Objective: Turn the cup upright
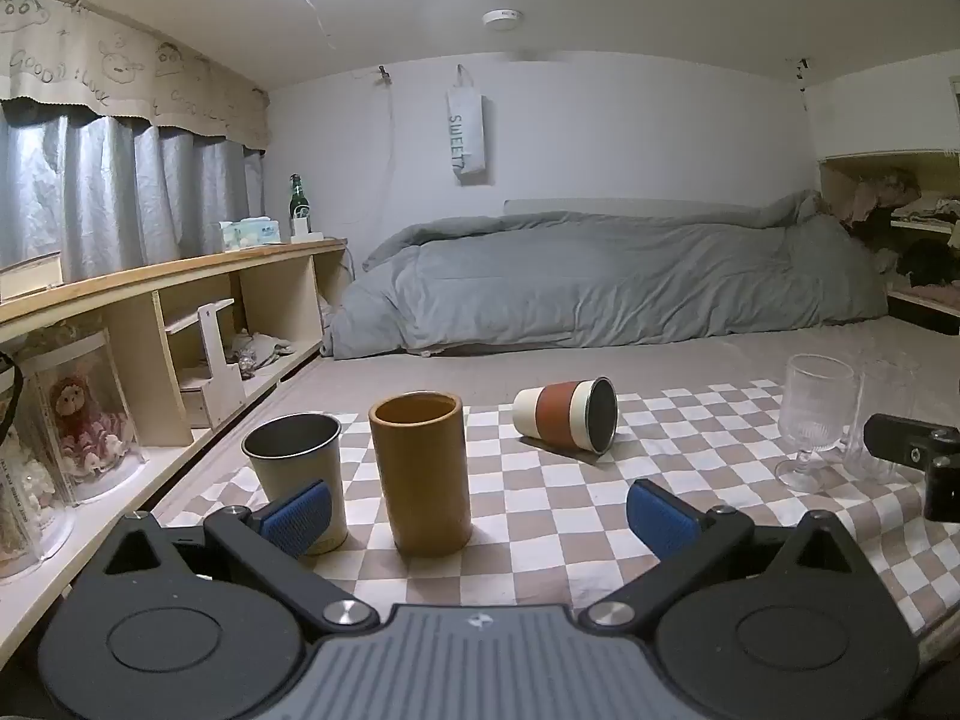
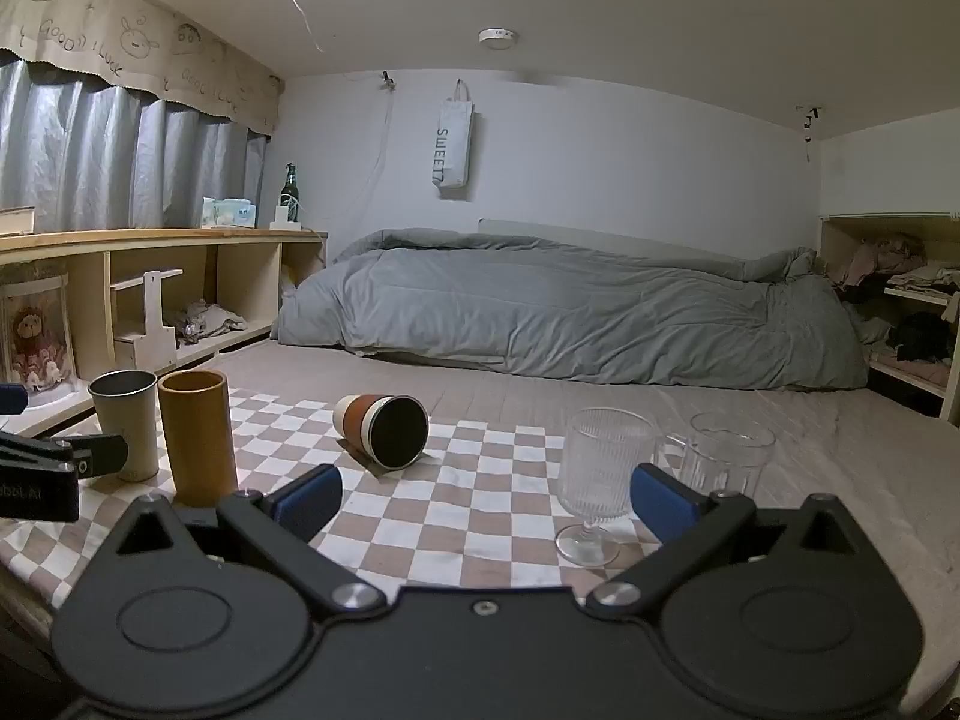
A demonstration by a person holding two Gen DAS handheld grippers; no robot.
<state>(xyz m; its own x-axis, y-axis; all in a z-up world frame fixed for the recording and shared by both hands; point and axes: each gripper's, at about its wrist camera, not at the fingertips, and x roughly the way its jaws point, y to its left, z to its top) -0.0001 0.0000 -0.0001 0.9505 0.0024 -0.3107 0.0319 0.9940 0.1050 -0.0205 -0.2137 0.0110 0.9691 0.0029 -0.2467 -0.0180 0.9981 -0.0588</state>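
My left tool (image 1: 478, 517) and right tool (image 2: 486, 501) both stand released, blue ribbed pads wide apart, grasping nothing. The left pad partly hides the grey metal tumbler (image 1: 298, 468); beside it stands a smooth ochre cylinder cup (image 1: 420, 471). The ribbed stemmed glass (image 2: 602, 474) overlaps a clear mug (image 2: 726, 450). Farther on, mid checkered cloth (image 2: 480, 510), the banded cream-and-rust cup (image 2: 384, 429) lies sideways, dark mouth toward me.
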